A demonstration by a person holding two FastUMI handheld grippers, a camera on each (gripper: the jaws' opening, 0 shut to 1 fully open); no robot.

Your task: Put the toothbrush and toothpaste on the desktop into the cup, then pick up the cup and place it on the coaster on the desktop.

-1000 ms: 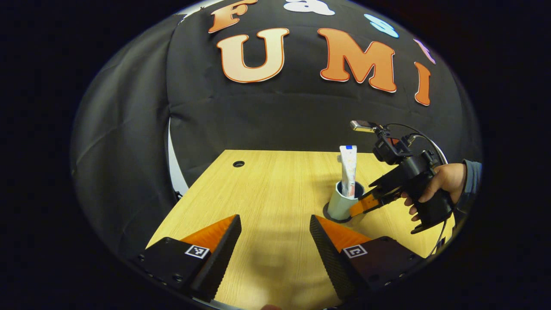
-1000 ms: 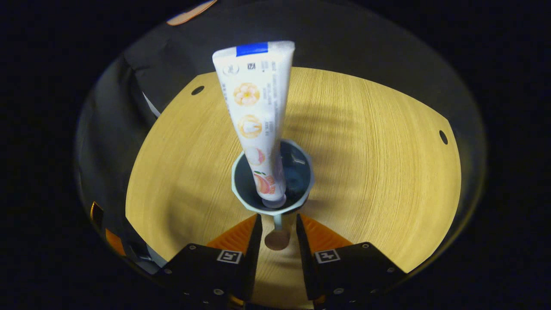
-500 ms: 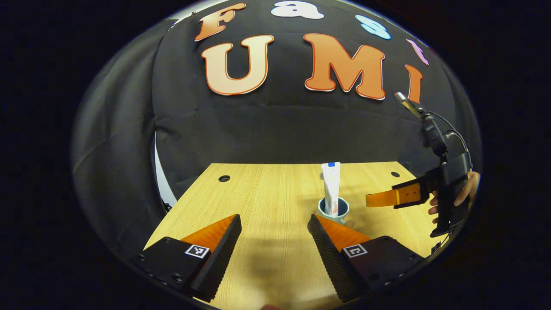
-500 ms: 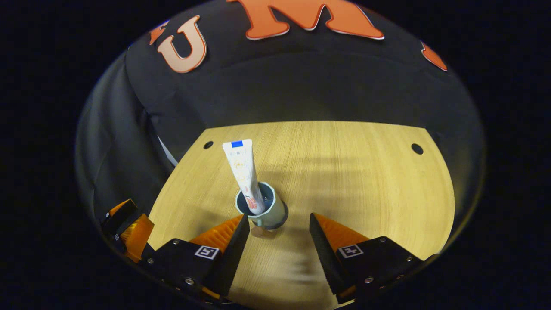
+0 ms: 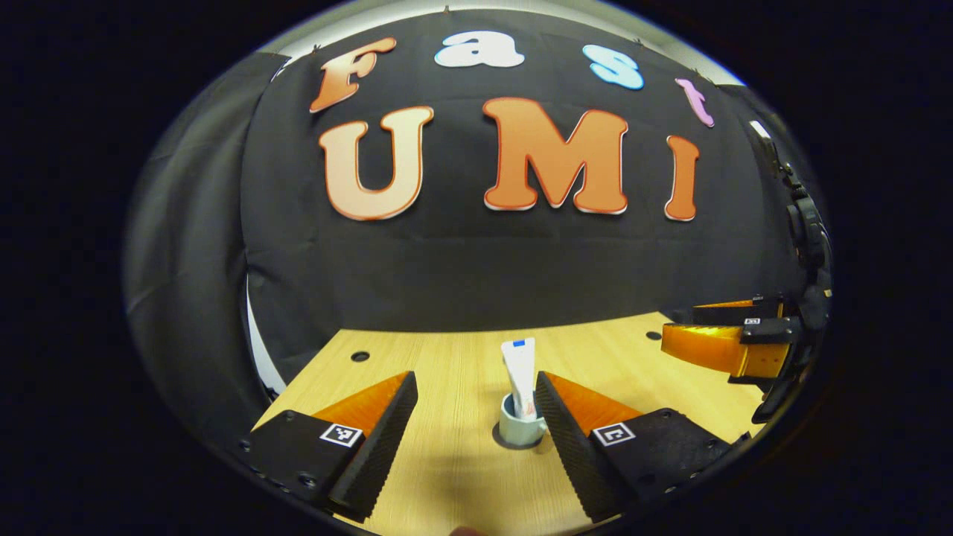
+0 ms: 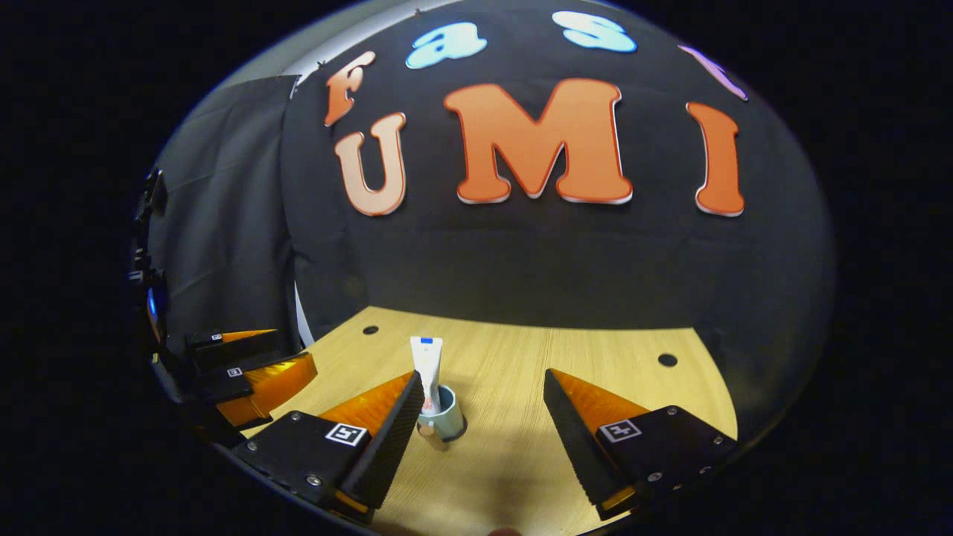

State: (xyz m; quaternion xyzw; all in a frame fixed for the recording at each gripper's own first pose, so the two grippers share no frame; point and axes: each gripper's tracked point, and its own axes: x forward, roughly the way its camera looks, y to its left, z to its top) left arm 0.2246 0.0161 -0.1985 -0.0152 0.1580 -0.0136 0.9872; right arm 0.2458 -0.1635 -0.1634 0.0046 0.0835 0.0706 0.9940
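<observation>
With both of my tools drawn back from the work, the pale blue-grey faceted cup [image 5: 521, 428] stands upright on the light wood-grain desk [image 5: 439, 476], on a dark round coaster [image 5: 501, 444] whose rim peeks out under its base. The white toothpaste tube with a blue band [image 5: 520, 376] stands in it, leaning a little, its flat end well above the rim. I cannot make out the toothbrush inside the cup; at this size it is too small to tell.

My left gripper [image 5: 474, 417] has its orange-and-black fingers spread wide, empty, with the cup seen between them but farther off. My right gripper [image 6: 480, 424] is likewise wide and holds nothing; the cup sits just beside its left finger [image 6: 387, 424] in the right gripper view.

By my reckoning the placing is done, so the risk now is clumsiness. The tube stands tall and makes the cup top-heavy; a finger swung low across the middle of the desk could clip it and tip the cup off its coaster.

There is plenty of bare desk to either side and in front. The far edge meets the black cloth wall [image 6: 521, 260], with small round holes [image 6: 667, 359] near the back corners, none in my way.
</observation>
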